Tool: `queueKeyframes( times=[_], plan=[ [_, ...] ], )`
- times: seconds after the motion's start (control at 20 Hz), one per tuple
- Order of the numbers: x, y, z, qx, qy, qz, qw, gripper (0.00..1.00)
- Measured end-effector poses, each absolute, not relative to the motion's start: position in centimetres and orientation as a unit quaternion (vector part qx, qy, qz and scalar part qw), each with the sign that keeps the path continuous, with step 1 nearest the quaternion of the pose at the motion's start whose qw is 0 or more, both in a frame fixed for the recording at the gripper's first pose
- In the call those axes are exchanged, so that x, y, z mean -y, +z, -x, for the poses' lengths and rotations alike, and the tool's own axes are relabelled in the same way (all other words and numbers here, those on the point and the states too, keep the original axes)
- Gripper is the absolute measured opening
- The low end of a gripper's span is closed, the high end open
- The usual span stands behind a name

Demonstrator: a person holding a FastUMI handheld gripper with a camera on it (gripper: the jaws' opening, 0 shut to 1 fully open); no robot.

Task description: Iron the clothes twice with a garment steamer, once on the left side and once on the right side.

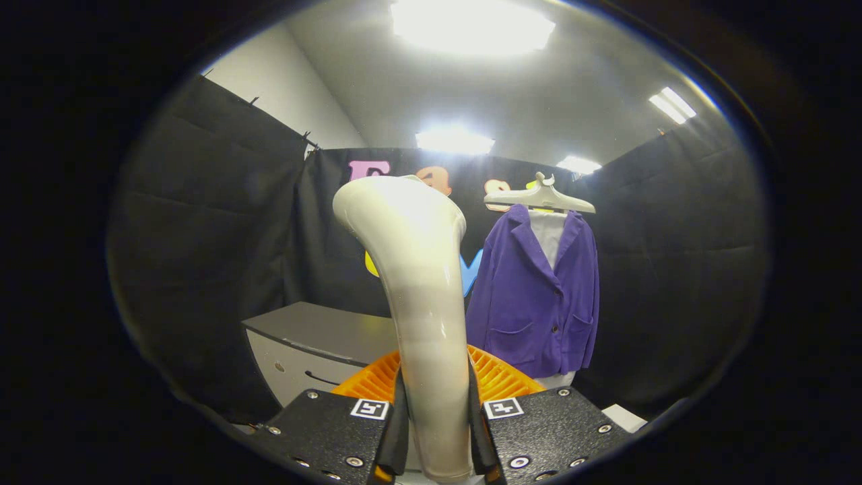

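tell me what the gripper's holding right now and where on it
The gripper is shut on the garment steamer, both fingers pressing on the lower part of its handle, with the head rising ahead of them.

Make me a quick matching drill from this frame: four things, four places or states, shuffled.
Things:
1. steamer handle
2. purple jacket
3. orange basket
4. grey cabinet

Places or states:
A. hanging on a pale hanger against the booth wall
B. clamped between the two fingers of the gripper, standing upright
C. low, just beyond the fingers, behind the handle
D. to the left of the jacket, beyond the basket, by the black cloth

Pairs: 1-B, 2-A, 3-C, 4-D
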State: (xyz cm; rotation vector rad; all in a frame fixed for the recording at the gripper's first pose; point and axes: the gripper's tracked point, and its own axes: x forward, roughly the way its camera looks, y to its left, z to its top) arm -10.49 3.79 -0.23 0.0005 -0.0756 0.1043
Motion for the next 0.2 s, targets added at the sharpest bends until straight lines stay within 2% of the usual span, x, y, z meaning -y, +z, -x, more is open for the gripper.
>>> queueKeyframes(
  times=[0.2],
  plan=[
    [-3.3, -0.9, 8.9, 0.029, 0.055, -0.006, 0.998, 0.37]
  ],
)
